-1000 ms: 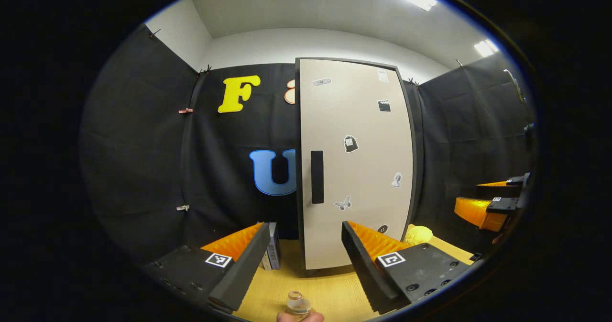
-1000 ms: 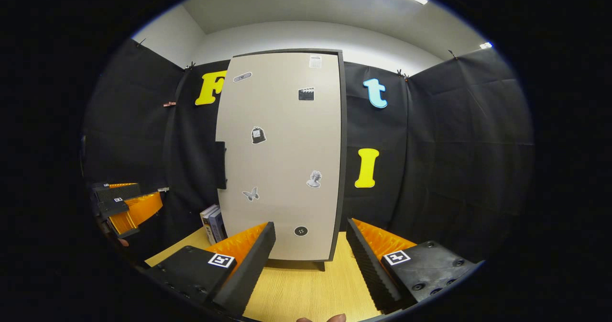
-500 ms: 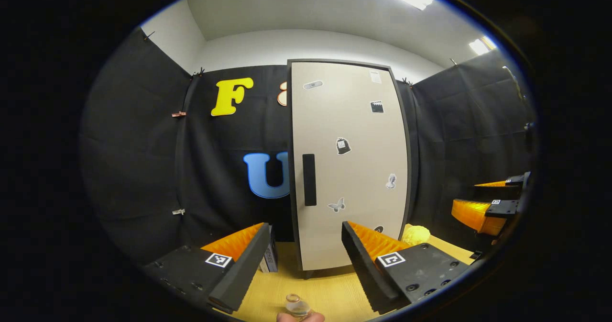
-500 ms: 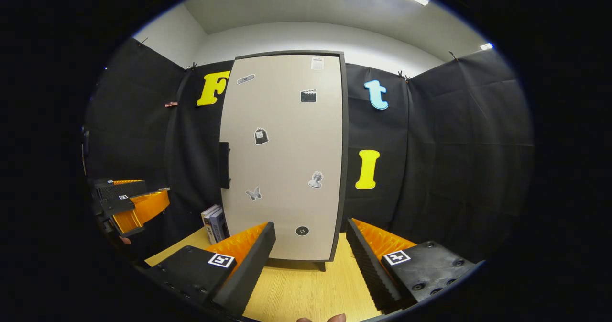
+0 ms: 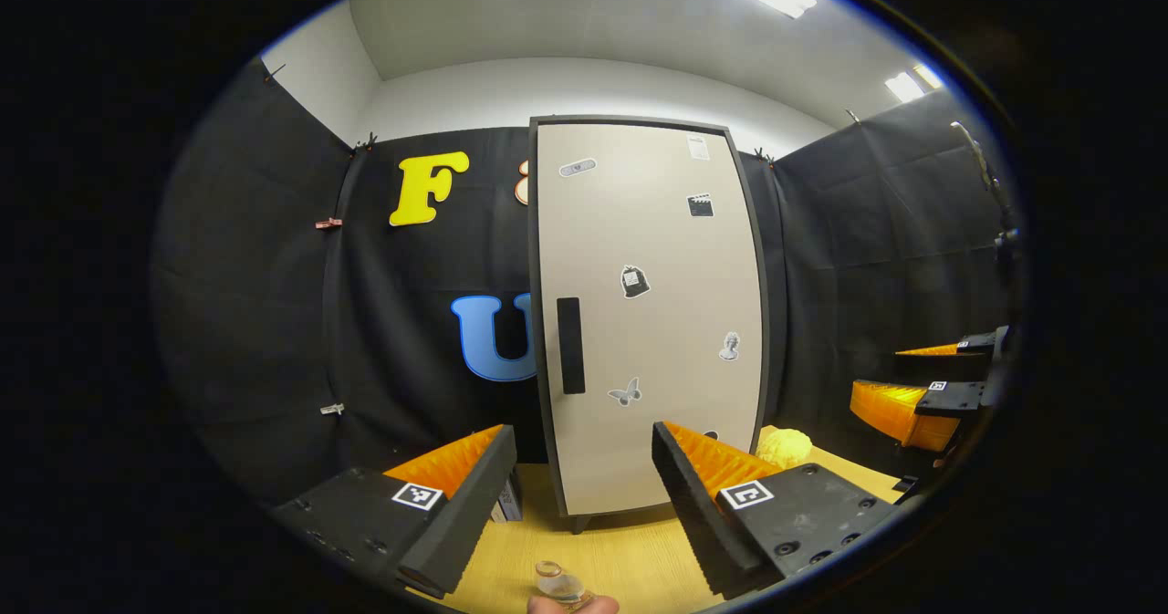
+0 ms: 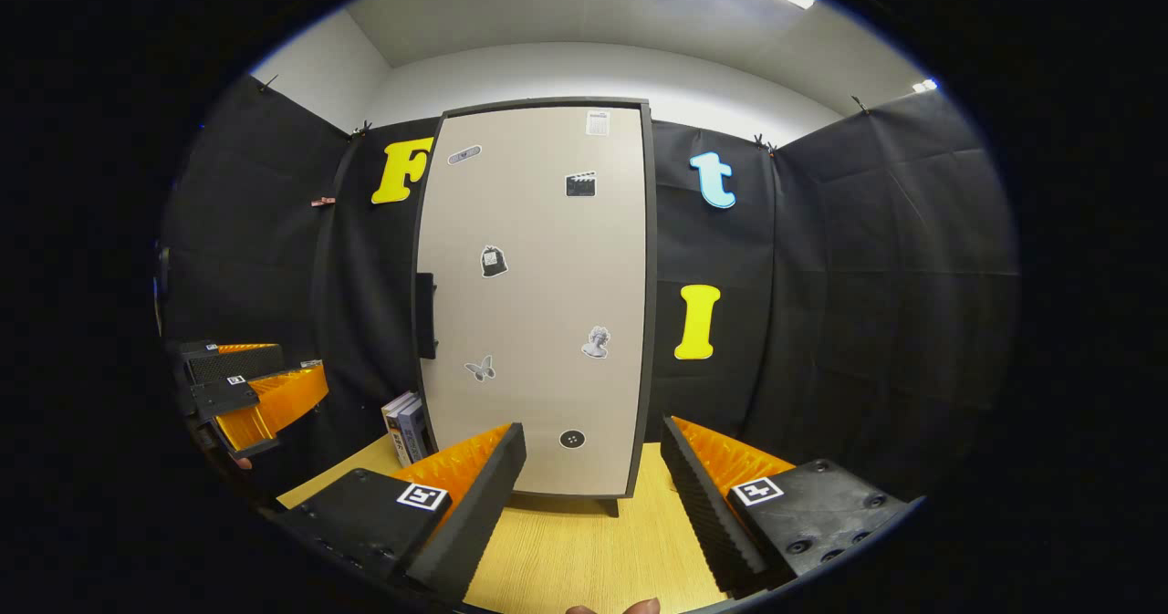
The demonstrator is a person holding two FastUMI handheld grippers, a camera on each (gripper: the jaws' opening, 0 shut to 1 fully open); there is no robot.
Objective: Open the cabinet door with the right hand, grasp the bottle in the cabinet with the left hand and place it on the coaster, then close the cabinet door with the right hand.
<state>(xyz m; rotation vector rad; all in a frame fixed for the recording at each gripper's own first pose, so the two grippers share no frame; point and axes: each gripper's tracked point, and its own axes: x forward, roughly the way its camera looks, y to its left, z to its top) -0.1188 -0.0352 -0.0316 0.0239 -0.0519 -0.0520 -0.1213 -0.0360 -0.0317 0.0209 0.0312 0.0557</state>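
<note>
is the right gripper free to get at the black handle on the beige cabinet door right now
Probably yes: the right gripper is open and holds nothing, and bare wooden tabletop lies between it and the shut beige cabinet door, whose black handle sits on the left edge.

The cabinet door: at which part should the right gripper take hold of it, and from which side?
Probably at the black handle, a tall upright bar near the left edge of the closed cabinet door. The right gripper, open, should come from the front, one finger each side of the bar, then pull.

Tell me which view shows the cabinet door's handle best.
The left gripper view: the handle faces the camera as a full dark bar on the cabinet door. In the right gripper view it shows edge-on at the door's left edge.
</note>
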